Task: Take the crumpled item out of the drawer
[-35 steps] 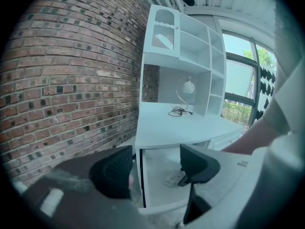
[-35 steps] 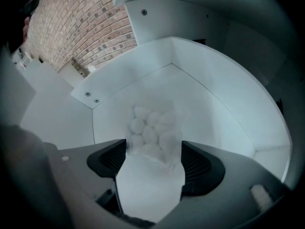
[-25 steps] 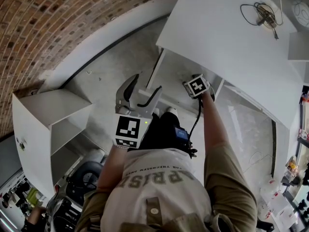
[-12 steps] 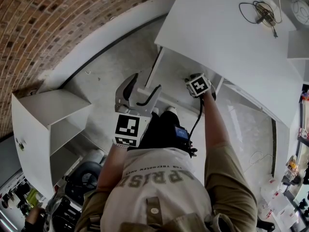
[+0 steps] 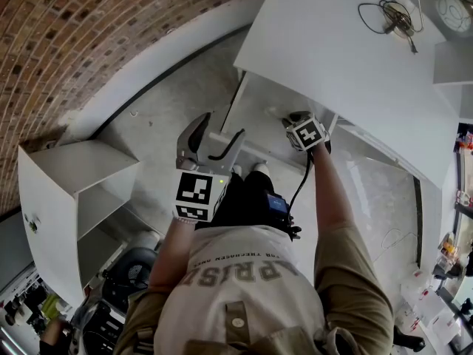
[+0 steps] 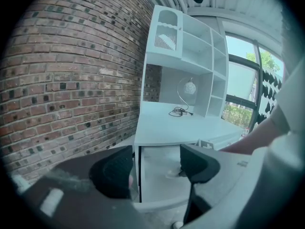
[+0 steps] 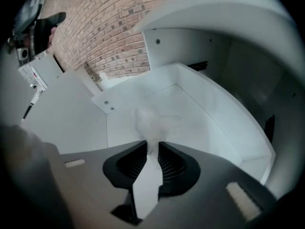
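Head view, desk (image 5: 332,58) overhangs drawer (image 5: 255,113), tangled cable (image 5: 389,17) on top, brick wall (image 5: 74,35)

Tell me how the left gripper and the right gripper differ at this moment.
The left gripper holds its jaws apart, nothing between them; the right gripper, whose jaws have just been closing, pinches the white crumpled item. The left gripper is outside the drawer; the right gripper hangs over its floor. Both have dark jaws and carry a marker cube.
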`<action>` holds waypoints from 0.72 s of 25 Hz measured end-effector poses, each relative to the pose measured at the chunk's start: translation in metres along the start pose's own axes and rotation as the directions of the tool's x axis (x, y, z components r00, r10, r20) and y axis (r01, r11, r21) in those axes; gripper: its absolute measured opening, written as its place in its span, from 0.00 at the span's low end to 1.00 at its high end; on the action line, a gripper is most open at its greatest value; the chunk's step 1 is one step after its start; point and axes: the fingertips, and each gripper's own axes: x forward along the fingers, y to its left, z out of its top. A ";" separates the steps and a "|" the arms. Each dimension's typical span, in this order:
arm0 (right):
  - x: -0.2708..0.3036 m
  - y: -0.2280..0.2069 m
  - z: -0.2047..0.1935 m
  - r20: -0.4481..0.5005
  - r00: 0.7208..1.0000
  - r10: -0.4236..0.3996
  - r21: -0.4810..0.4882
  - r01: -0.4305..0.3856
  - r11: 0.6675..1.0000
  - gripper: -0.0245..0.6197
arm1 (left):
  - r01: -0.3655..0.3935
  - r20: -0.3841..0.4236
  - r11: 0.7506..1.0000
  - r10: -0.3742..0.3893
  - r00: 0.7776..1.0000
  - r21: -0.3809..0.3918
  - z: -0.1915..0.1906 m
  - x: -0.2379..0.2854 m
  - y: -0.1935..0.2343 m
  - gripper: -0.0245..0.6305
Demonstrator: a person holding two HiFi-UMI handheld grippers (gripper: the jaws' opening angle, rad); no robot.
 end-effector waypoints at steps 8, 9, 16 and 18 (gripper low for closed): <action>-0.049 0.022 0.020 0.127 0.992 0.016 -0.027 -0.013 1.000 0.16 | 0.047 -0.026 0.997 -0.049 0.998 -0.066 0.004 -0.009 -0.014 0.54; -0.057 0.024 0.024 0.143 0.990 0.011 -0.029 -0.006 1.000 0.16 | 0.052 -0.031 0.996 -0.054 0.998 -0.073 0.004 -0.010 -0.015 0.54; -0.130 0.037 0.058 0.254 0.967 -0.031 -0.046 0.045 0.998 0.15 | 0.095 -0.048 0.991 -0.100 0.994 -0.094 0.019 -0.019 -0.027 0.55; -0.154 0.044 0.068 0.289 0.956 -0.040 -0.054 0.059 0.997 0.15 | 0.117 -0.044 0.988 -0.122 0.992 -0.099 0.028 -0.022 -0.033 0.56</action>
